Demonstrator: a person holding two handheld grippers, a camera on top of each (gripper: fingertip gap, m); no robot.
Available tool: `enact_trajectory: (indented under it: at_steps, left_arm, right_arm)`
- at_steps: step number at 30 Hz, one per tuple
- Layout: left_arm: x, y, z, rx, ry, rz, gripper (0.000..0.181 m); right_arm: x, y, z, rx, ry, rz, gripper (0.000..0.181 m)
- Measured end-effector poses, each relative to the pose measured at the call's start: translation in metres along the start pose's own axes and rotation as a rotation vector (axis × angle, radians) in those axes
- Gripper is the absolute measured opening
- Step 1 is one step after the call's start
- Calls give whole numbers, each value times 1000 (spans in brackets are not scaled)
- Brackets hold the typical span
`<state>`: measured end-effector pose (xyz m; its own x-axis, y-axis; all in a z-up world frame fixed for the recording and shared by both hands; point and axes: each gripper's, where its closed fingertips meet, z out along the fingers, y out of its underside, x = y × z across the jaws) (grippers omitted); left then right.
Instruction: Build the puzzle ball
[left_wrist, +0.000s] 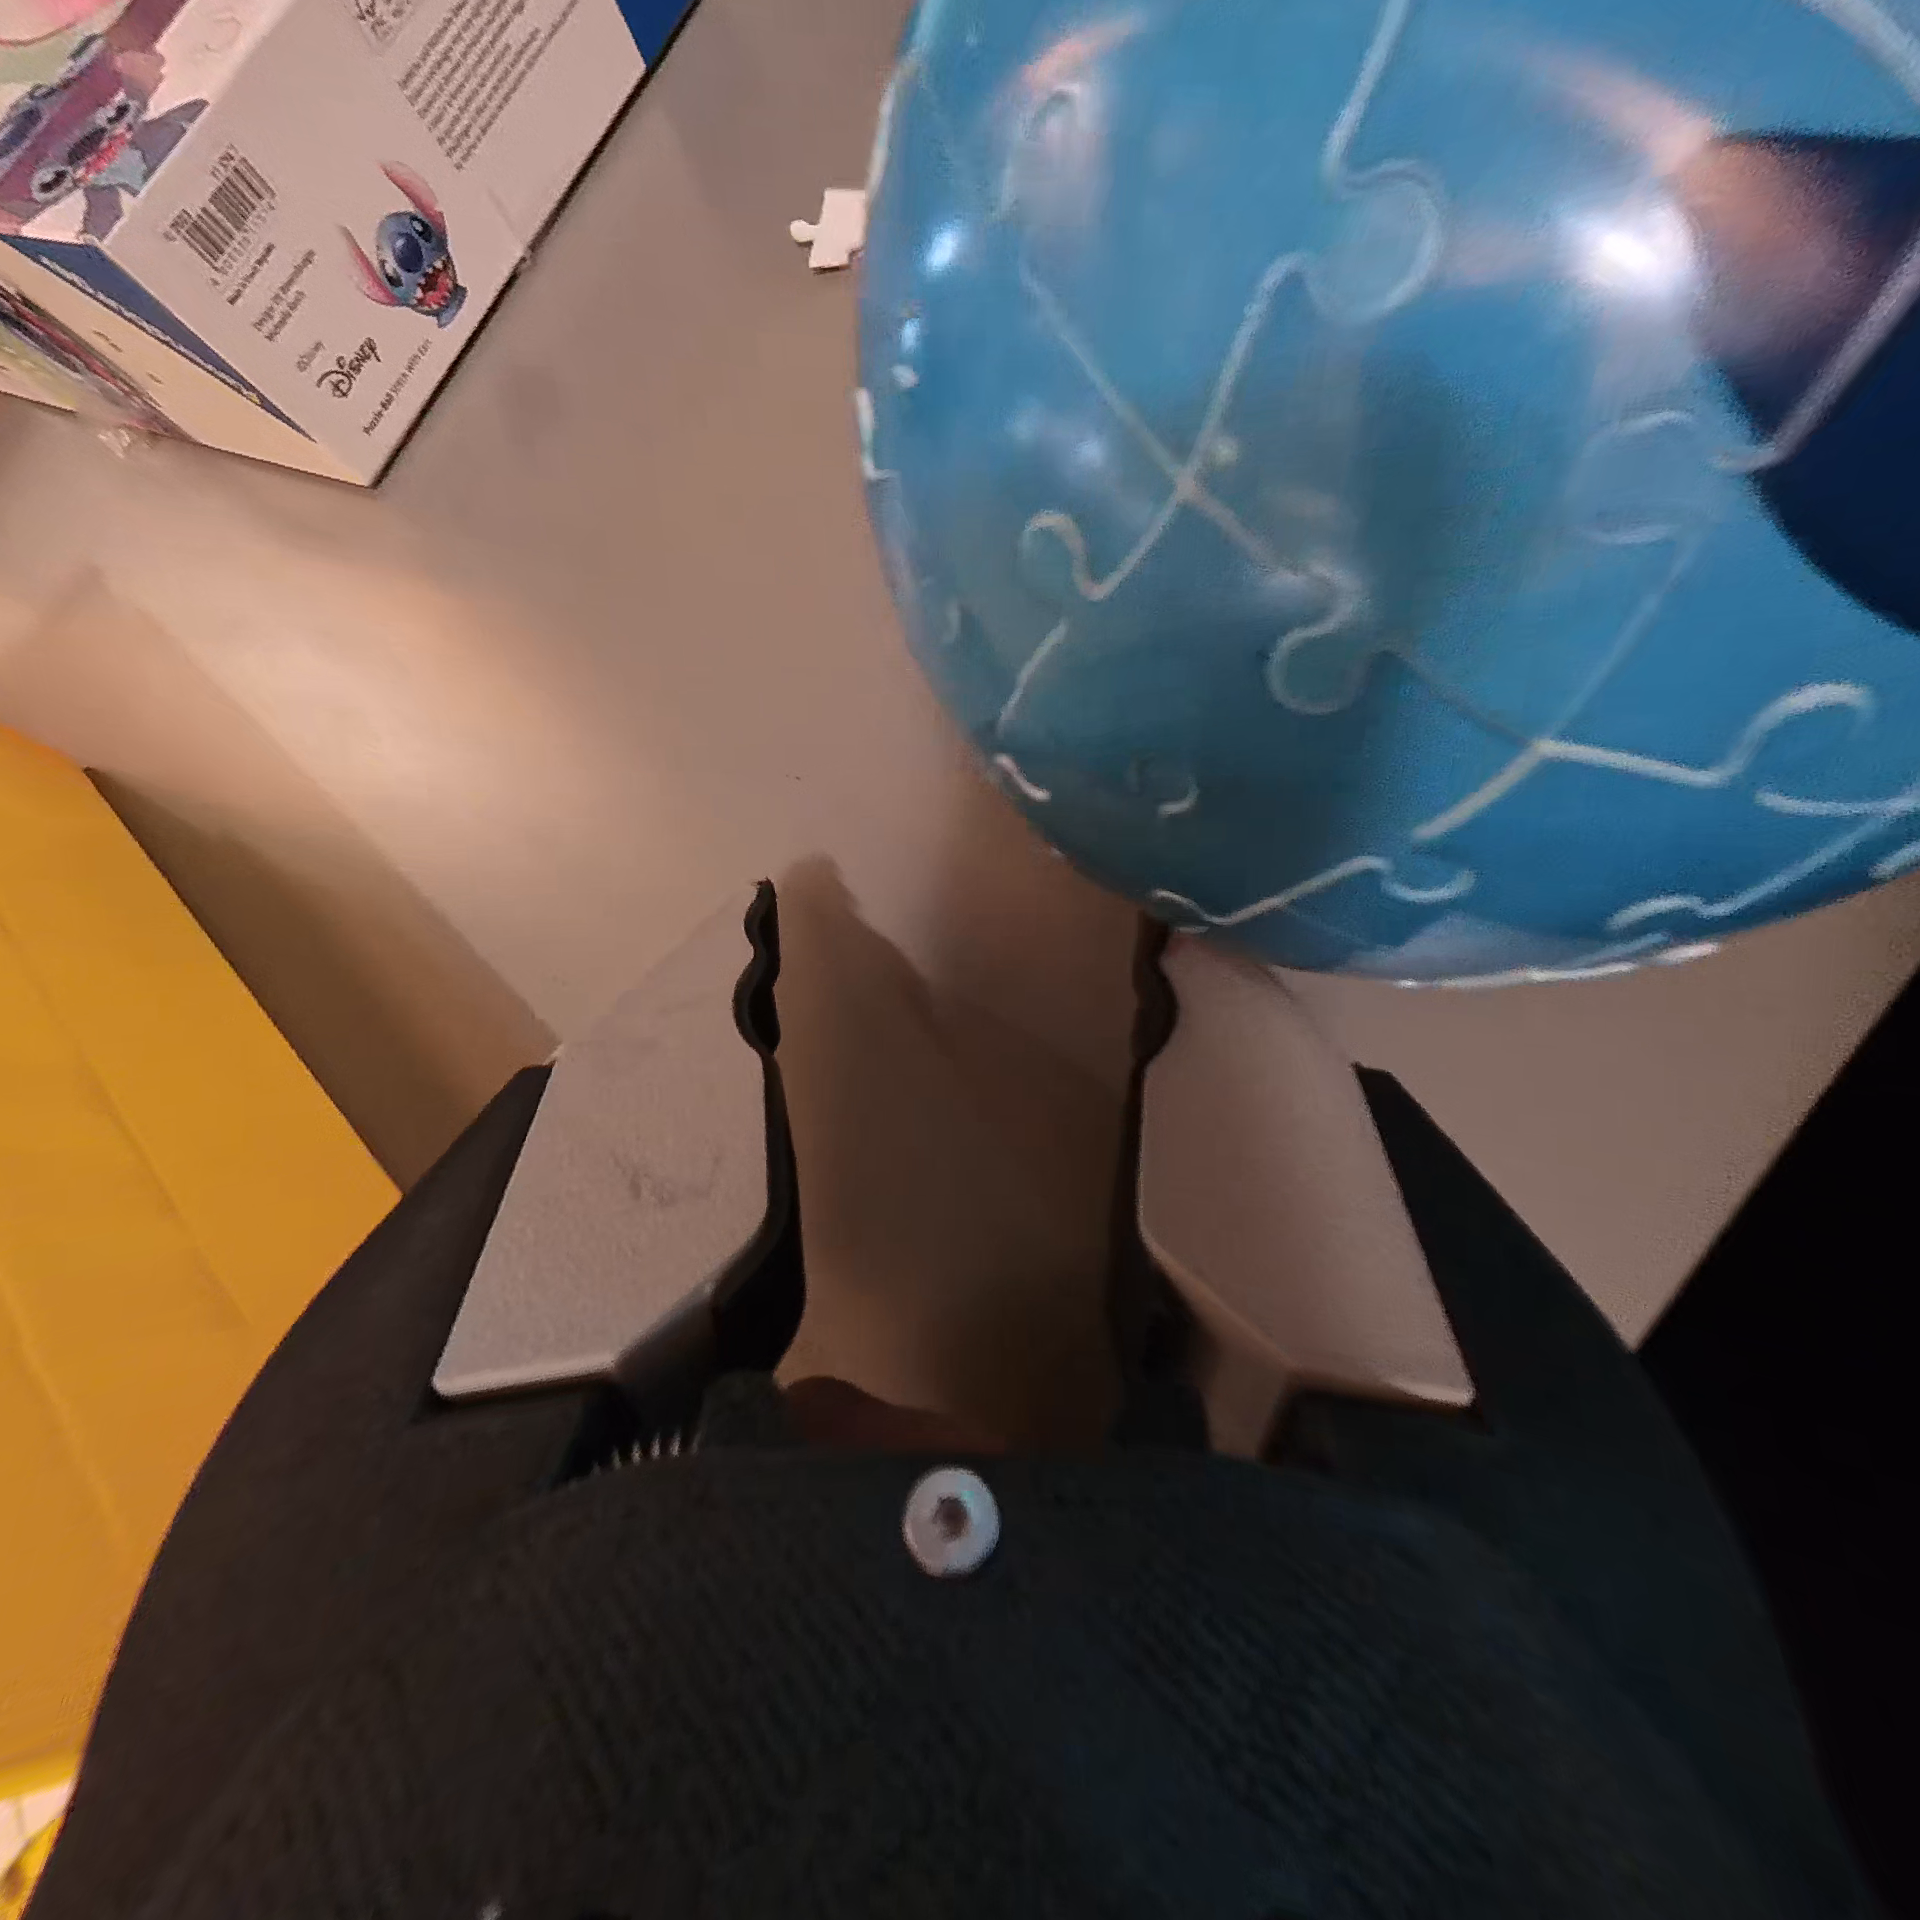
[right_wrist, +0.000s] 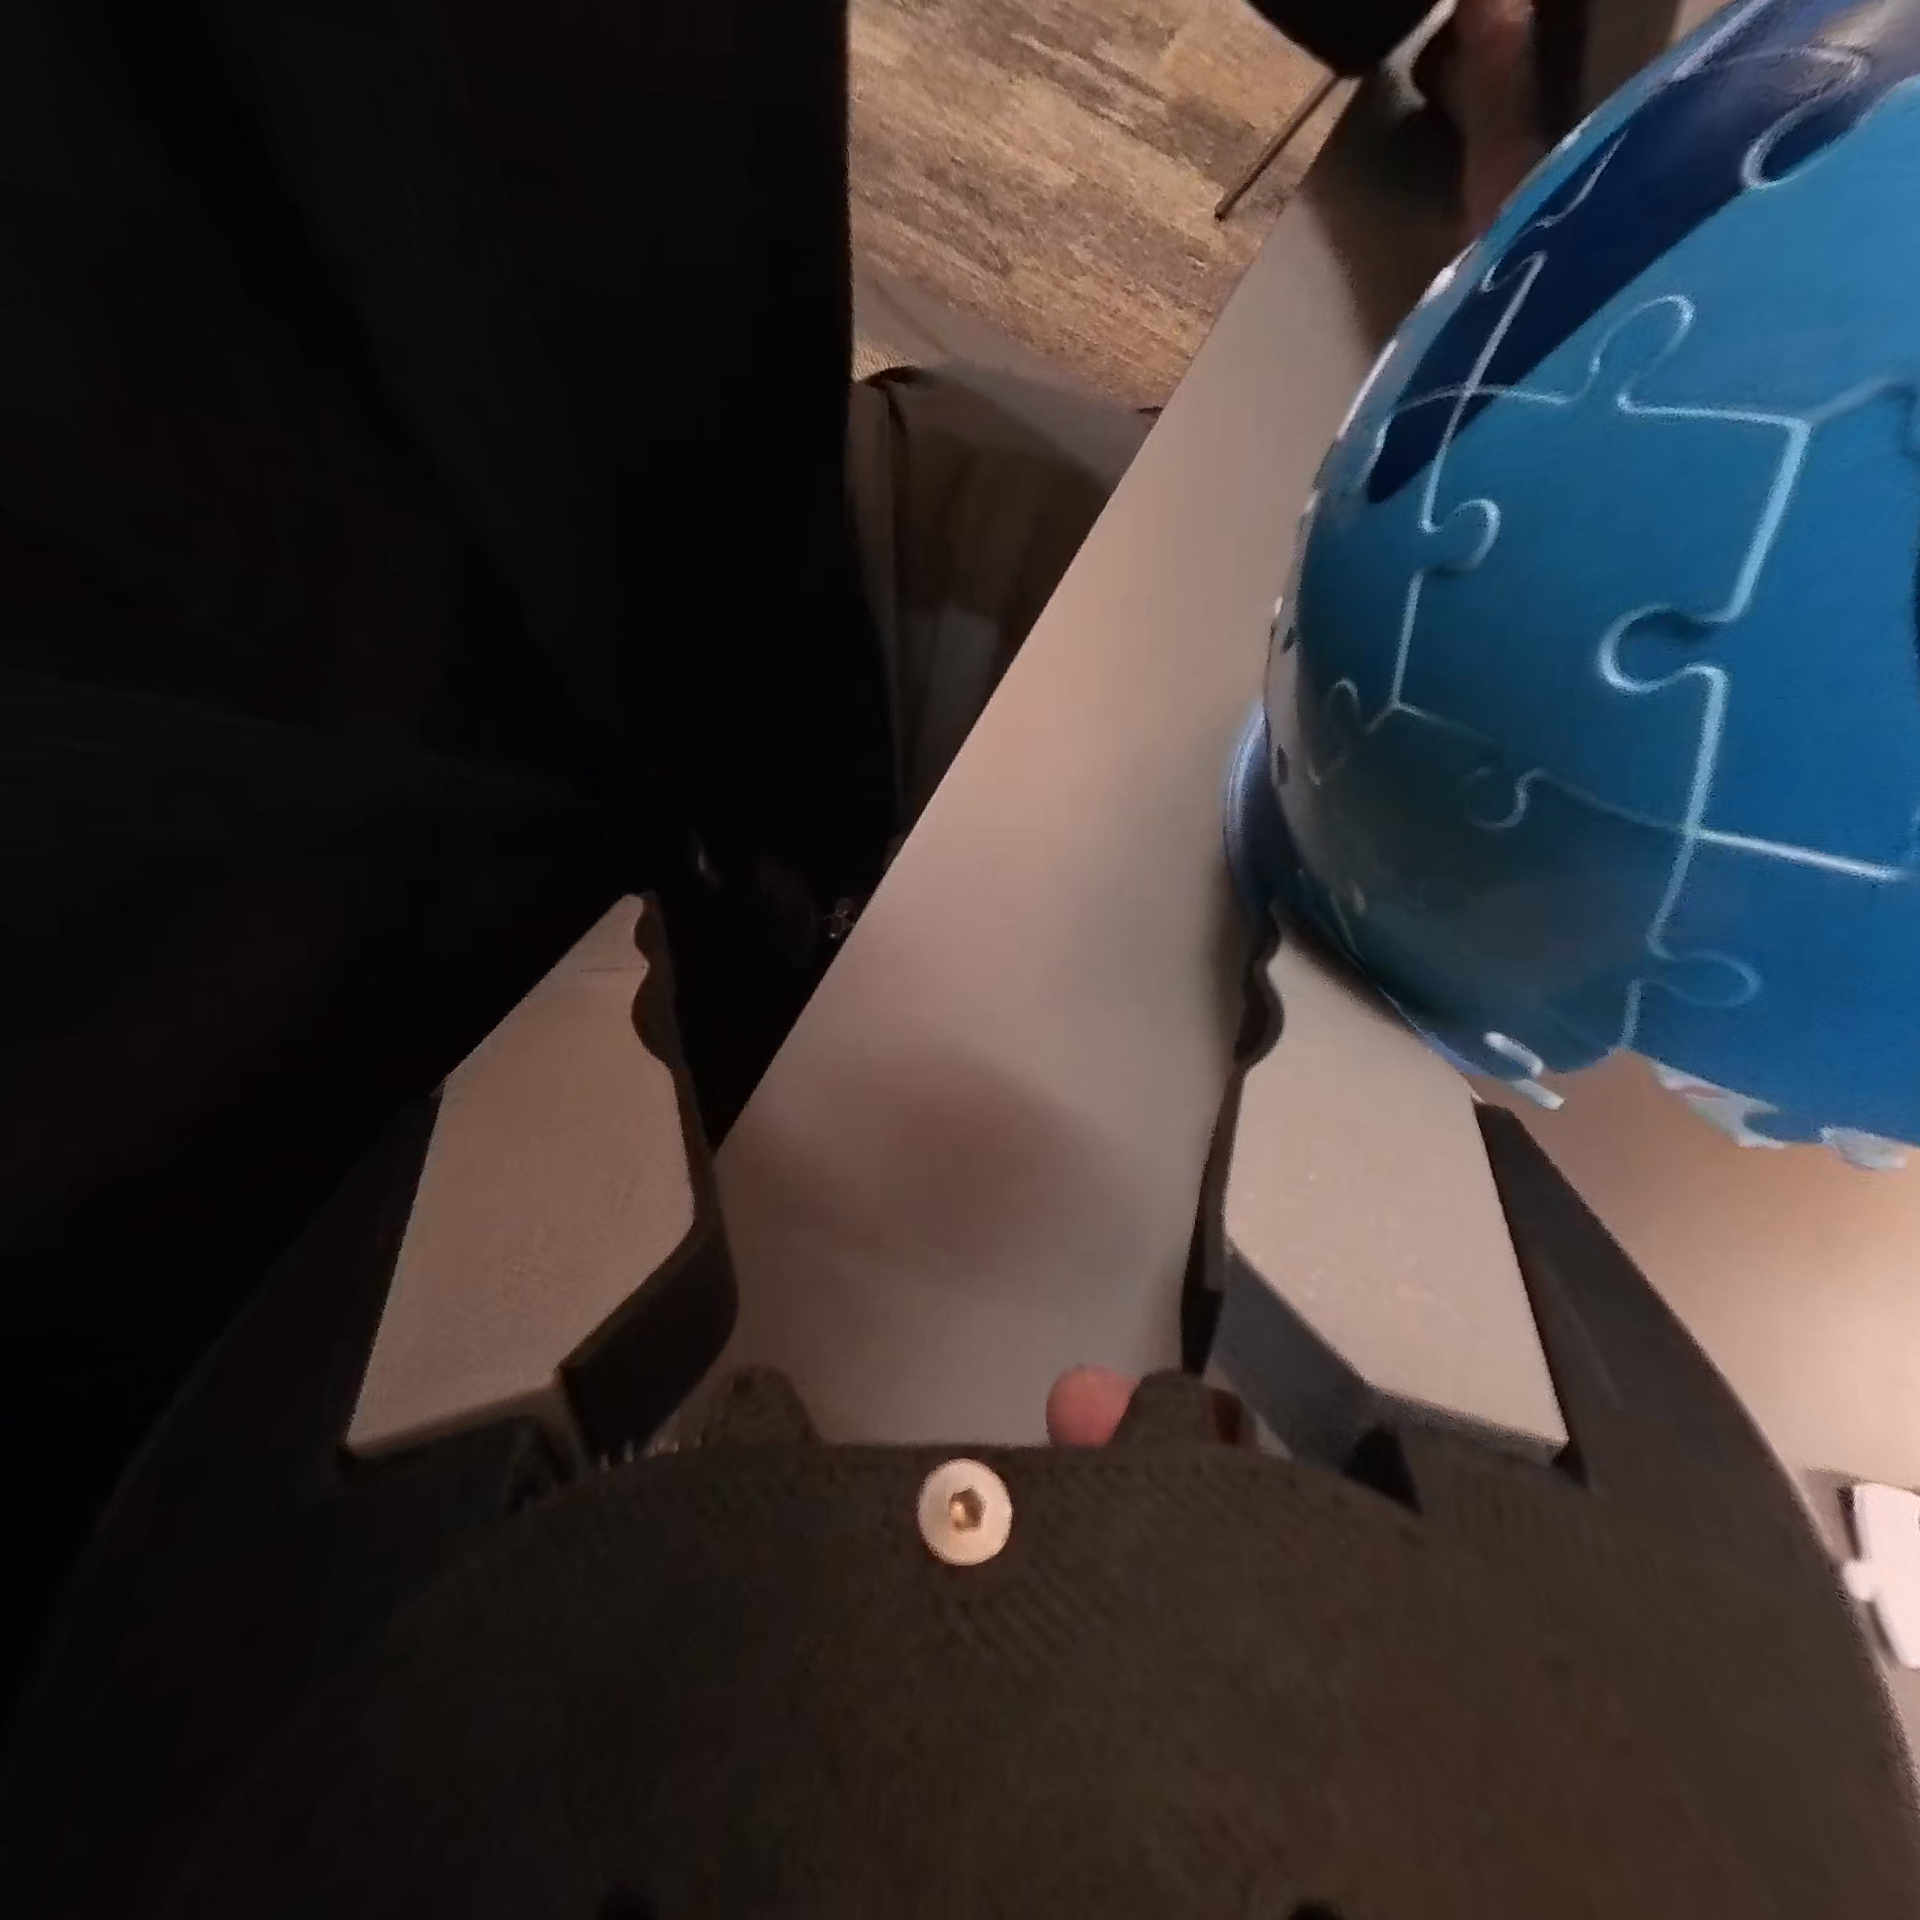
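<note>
The blue puzzle ball (left_wrist: 1403, 520) fills the upper right of the left wrist view, its curved pieces joined by pale seams, with a darker blue patch on its right. My left gripper (left_wrist: 956, 935) is open and empty; its right fingertip touches or nearly touches the ball's lower edge. The ball also shows in the right wrist view (right_wrist: 1621, 727), upper right. My right gripper (right_wrist: 956, 956) is open and empty, its right fingertip at the ball's lower left edge. A loose white puzzle piece (left_wrist: 831, 231) lies on the table beyond the ball.
The white puzzle box (left_wrist: 343, 229) stands at the far left on the grey table (left_wrist: 644, 644). A yellow surface (left_wrist: 156, 1195) lies at the left. In the right wrist view the table edge (right_wrist: 997, 790) runs diagonally, with dark clothing (right_wrist: 416, 520) and floor (right_wrist: 1039, 187) beyond. White pieces (right_wrist: 1886, 1558) sit at the right edge. From either gripper's tips it is about 20 cm to the loose white puzzle piece (left_wrist: 831, 231).
</note>
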<state>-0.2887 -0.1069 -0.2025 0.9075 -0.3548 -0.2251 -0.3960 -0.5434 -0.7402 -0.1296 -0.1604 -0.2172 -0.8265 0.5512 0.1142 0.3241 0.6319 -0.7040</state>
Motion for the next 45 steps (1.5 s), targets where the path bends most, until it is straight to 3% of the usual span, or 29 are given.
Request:
enact_trajectory:
  at_steps: [4,7,11,20,23,27,30,33,37,45]
  left_arm:
    - [-5,4,-1,-1,35,-13,74]
    - [14,7,-11,17,139,40,80]
    - [27,7,-12,3,166,14,87]
    - [12,4,-4,-4,99,-19,81]
    - [7,2,-1,0,96,-12,78]
    - [-8,-3,7,3,31,-3,75]
    - [-8,-1,6,-7,14,-28,72]
    - [2,9,-8,-11,54,-47,79]
    - [27,8,-18,13,136,-23,83]
    - [21,2,-6,-6,65,-28,83]
  right_arm:
    - [3,9,-23,66,11,-1,95]
    - [17,18,-56,178,77,55,89]
    - [39,14,-86,339,131,116,88]
    - [50,11,-50,133,87,-202,103]
    - [51,17,-44,21,79,-339,114]
    - [52,16,-44,-31,59,-446,114]
    - [49,23,-45,-56,-1,-392,111]
    - [34,28,-45,-38,-97,-289,101]
    - [26,30,-37,-10,-144,-196,114]
    - [17,28,-26,-29,-201,-115,127]
